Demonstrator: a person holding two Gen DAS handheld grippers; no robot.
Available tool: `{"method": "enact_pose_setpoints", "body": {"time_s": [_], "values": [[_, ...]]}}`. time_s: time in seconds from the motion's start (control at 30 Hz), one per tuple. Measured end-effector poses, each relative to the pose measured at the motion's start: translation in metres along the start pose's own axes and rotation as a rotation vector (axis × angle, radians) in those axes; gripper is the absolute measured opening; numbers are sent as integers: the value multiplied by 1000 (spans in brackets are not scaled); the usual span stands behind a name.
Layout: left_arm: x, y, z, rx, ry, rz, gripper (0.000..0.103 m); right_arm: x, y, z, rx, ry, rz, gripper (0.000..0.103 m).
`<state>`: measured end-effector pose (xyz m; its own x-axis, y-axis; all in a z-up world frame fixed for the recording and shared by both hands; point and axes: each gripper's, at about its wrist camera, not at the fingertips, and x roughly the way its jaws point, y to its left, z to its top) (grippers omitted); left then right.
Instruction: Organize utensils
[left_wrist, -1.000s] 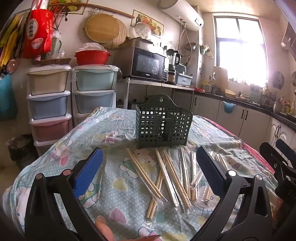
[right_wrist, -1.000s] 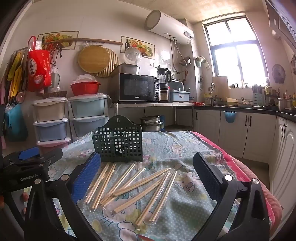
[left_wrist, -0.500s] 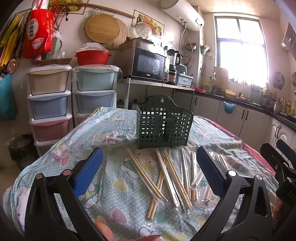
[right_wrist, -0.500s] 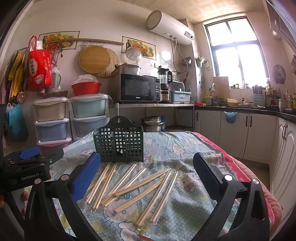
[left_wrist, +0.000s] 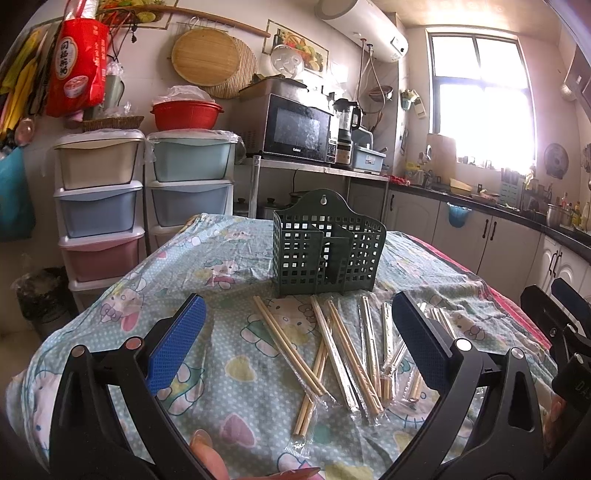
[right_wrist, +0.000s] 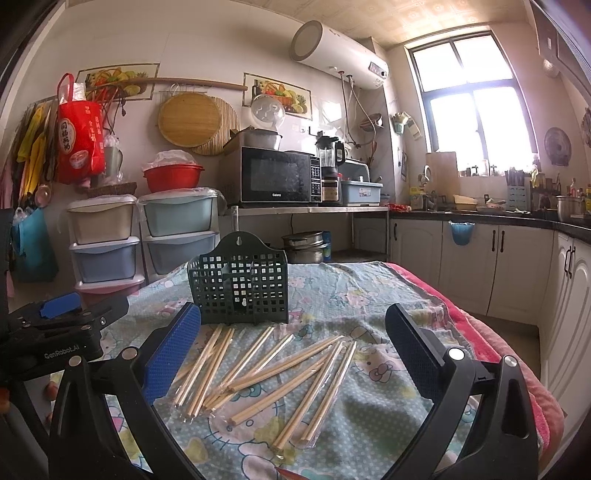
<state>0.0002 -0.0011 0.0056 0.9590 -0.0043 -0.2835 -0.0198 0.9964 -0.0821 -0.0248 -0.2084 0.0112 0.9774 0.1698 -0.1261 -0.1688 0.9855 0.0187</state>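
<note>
Nothing has visibly moved since the earlier frames: both the left gripper (left_wrist: 297, 334) and the right gripper (right_wrist: 293, 341) hang with fingers spread wide, holding nothing. Wrapped chopsticks (right_wrist: 258, 365) lie between the fingers on the surface (right_wrist: 369, 295); beyond them stands the green holder (right_wrist: 240, 291). "GenRobot.AI" marks the left gripper; the microwave (right_wrist: 277, 177) reads "Galanz".

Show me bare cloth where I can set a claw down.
Free: the tablecloth left of the green holder and chopsticks, and the stretch right of them toward the red edge. Crowded: directly in front of the holder, where wrapped pairs overlap.
</note>
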Motion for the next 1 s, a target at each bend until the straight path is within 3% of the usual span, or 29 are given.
{"method": "enact_pose_setpoints", "body": {"time_s": [0.53, 1.0], "values": [[0, 6, 0, -10, 5, 4, 93, 2, -1, -1, 11, 11, -1, 97], [5, 20, -1, -59, 17, 17, 93, 14, 5, 0, -30, 53, 56, 97]]}}
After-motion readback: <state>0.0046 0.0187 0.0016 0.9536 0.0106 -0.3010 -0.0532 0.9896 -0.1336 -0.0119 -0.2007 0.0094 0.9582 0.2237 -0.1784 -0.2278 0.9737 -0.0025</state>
